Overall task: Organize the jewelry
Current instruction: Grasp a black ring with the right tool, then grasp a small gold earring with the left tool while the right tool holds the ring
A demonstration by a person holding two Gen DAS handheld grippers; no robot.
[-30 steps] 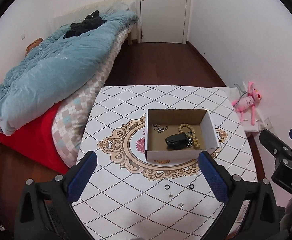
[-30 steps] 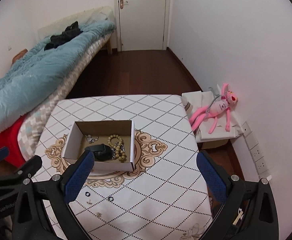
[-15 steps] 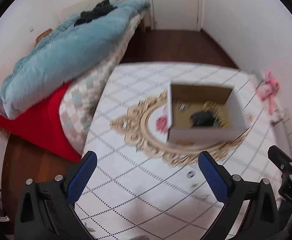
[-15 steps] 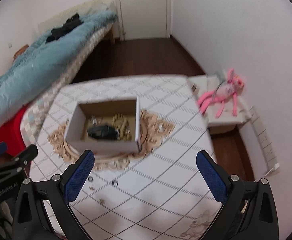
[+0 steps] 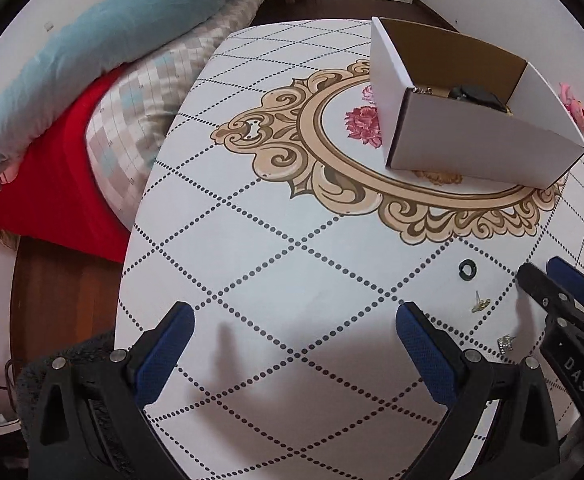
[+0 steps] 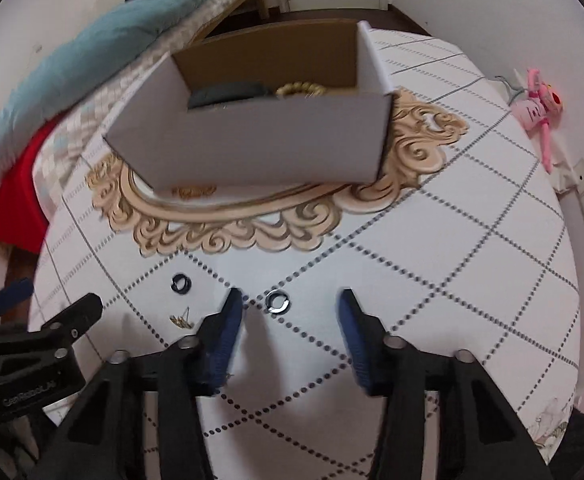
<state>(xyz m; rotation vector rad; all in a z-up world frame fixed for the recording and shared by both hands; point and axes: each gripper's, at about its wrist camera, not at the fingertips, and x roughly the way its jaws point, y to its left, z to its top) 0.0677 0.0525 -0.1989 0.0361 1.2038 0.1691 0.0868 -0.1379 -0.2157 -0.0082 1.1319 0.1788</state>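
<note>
Cardboard box (image 6: pixel 252 148) open-topped, white outside, brown inside, on ornate medallion at far part of patterned table (image 6: pixel 452 280). Inside box: beaded bracelet (image 6: pixel 302 89) at right, dark object (image 6: pixel 228 94) at left, silver chain piece (image 5: pixel 423 89) by left wall. Loose on table nearer than box: silver ring (image 6: pixel 277 301) between right gripper (image 6: pixel 290 316) fingers, jaws open, nothing held; black ring (image 6: pixel 181 283) and gold earring (image 6: pixel 182 320) further left; small silver piece (image 5: pixel 505 343) near. Left gripper (image 5: pixel 292 340) jaws wide apart, holding nothing, over bare table.
</note>
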